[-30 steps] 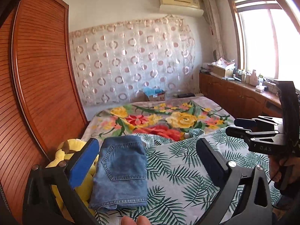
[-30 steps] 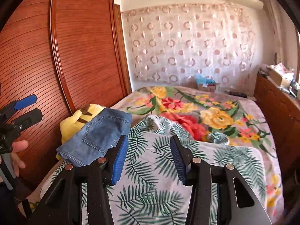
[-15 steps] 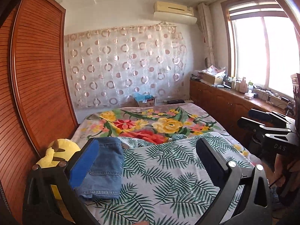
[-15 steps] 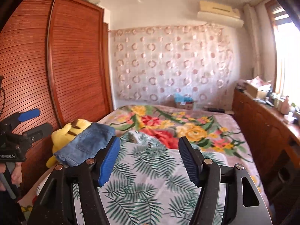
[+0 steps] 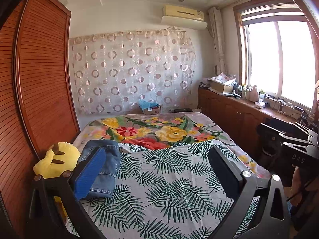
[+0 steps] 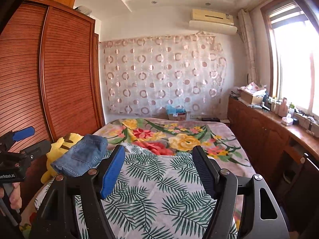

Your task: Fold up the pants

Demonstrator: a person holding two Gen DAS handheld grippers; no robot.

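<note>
Both grippers are up off the bed, empty. Left gripper has jaws spread wide with nothing between them, and it fills the lower part of the left wrist view. Right gripper is likewise wide and empty, low centre of the right wrist view. The pants, blue denim, lie folded into a compact stack at lower left of both views, on the left edge of the palm-leaf sheet, touching the yellow plush toy beside them. A pocket faces up in the right wrist view. The floral blanket covers the bed's far half. The wooden wardrobe fills the left of the frame, with the window at right.
</note>
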